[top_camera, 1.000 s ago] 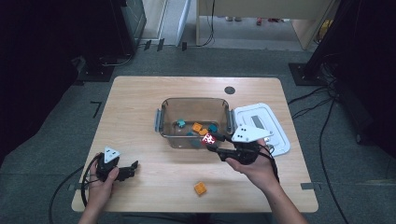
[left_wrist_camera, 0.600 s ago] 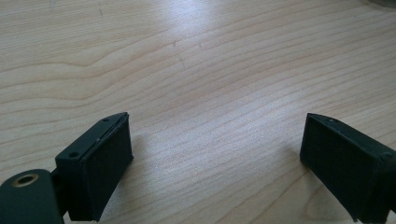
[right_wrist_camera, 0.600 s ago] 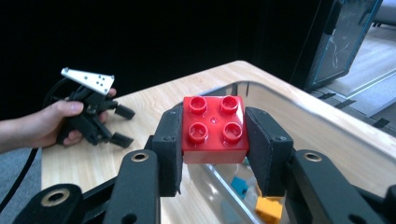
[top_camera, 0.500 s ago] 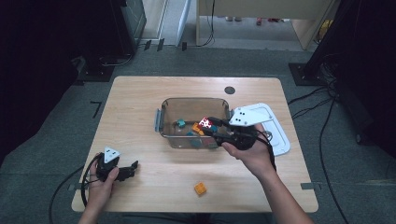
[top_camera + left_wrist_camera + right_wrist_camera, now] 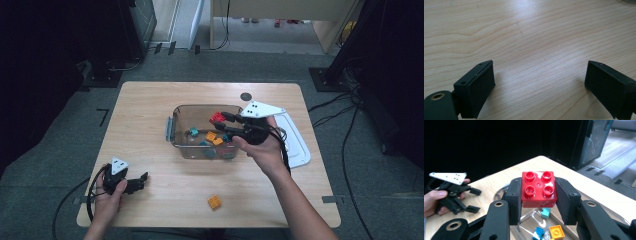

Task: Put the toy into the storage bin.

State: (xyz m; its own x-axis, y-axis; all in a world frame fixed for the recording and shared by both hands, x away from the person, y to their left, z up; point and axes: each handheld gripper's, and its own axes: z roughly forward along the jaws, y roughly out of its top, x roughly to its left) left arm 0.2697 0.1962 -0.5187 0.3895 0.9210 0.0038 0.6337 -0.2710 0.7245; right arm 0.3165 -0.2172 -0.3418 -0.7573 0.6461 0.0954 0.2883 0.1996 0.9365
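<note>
**A:** Where's the red block [image 5: 539, 188] right now?

**B:** Pinched between my right fingers [image 5: 515, 200], one pad flat on each side, studs up. From the high view it sits just right of the frame's centre, over the far right part of the clear bin [image 5: 172, 136]. My right gripper [image 5: 223, 120] reaches in from the right.

**A:** How would you drop it in cleanly?

**B:** I'd bring it lower inside the bin's walls before I let go, so it doesn't bounce off a rim, and aim for a bare patch of the bottom. I'd keep the squeeze even until then; the sides are smooth plastic and I judge a tilted grip could let it slip.

**A:** What's in the bin already?

**B:** Orange blocks [image 5: 211, 136] and teal blocks [image 5: 193, 132], lying loose on the bottom. The white lid [image 5: 295, 150] lies on the counter [image 5: 150, 110] just right of the bin.

**A:** Anything left out?

**B:** One orange block [image 5: 215, 201] on the counter, lower centre of the frame. My left gripper [image 5: 141, 180] rests at lower left, its fingers [image 5: 477, 91] spread with nothing between them.
</note>
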